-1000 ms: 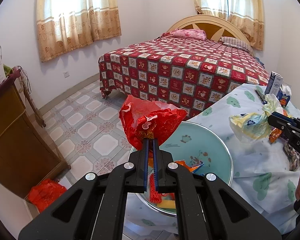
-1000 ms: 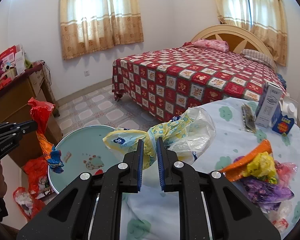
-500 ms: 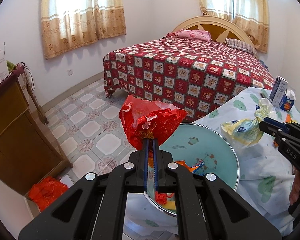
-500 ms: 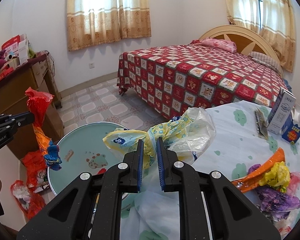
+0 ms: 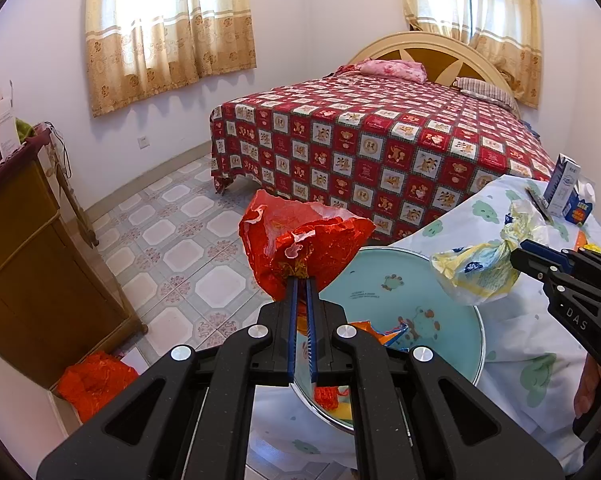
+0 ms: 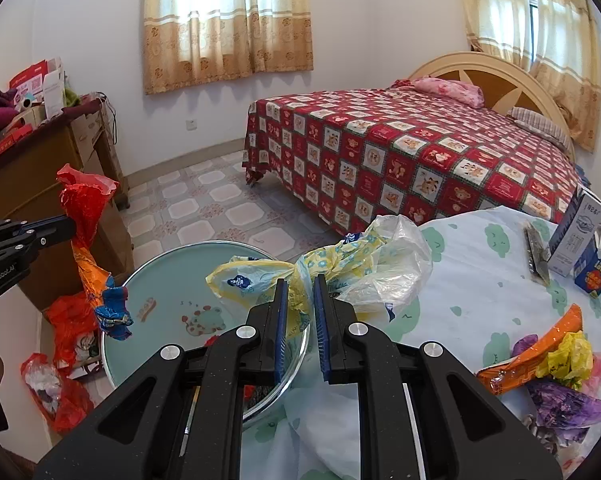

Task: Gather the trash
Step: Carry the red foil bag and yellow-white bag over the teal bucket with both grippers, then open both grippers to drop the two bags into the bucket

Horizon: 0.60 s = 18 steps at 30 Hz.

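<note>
My left gripper (image 5: 300,280) is shut on a crumpled red plastic bag (image 5: 300,236), held above the near left side of a pale blue basin (image 5: 380,276). In the right wrist view, orange and blue wrappers (image 6: 104,300) hang from that red bag (image 6: 84,196) under the left gripper (image 6: 70,226). My right gripper (image 6: 300,284) is shut on a knotted yellow and clear plastic bag (image 6: 340,264). It holds the yellow bag (image 5: 476,272) over the basin's right rim. The basin (image 6: 172,272) contains a few wrappers.
A pile of orange, yellow and purple trash (image 6: 548,364) lies on the cloud-print tablecloth (image 6: 460,280), with cartons (image 6: 576,236) behind it. Red bags (image 6: 68,332) lie on the floor by a wooden cabinet (image 5: 32,260). A bed (image 5: 380,140) stands beyond the tiled floor.
The right gripper has carried the yellow bag leftwards, from over the table to the basin's rim. The left gripper and its red bag have stayed nearly in place.
</note>
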Motion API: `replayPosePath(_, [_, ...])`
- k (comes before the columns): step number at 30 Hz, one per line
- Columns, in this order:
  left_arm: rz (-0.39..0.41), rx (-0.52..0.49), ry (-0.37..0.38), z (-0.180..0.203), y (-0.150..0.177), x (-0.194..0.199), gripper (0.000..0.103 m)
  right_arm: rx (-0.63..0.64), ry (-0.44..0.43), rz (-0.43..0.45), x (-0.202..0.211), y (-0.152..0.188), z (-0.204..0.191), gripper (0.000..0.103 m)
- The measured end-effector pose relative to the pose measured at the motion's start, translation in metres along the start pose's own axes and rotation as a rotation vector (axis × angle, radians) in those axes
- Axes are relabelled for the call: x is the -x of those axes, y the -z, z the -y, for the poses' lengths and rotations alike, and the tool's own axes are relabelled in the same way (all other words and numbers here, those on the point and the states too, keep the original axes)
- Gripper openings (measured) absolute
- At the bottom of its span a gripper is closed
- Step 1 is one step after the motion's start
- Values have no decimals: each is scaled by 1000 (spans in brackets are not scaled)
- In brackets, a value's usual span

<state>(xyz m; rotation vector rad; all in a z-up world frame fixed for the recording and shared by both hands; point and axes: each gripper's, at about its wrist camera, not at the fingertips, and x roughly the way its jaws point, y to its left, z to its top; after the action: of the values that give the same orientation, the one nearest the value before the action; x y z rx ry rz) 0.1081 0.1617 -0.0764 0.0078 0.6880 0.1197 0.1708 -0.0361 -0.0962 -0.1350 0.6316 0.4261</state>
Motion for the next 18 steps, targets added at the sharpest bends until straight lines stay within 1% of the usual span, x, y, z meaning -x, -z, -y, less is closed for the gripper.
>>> replayPosePath(7, [-7, -1, 6, -3, 1, -2, 4, 3, -2, -6, -1, 0, -2, 14])
replayPosePath(18, [-17, -10, 28, 7, 3, -3, 6, 7, -15, -17, -4, 3, -4, 14])
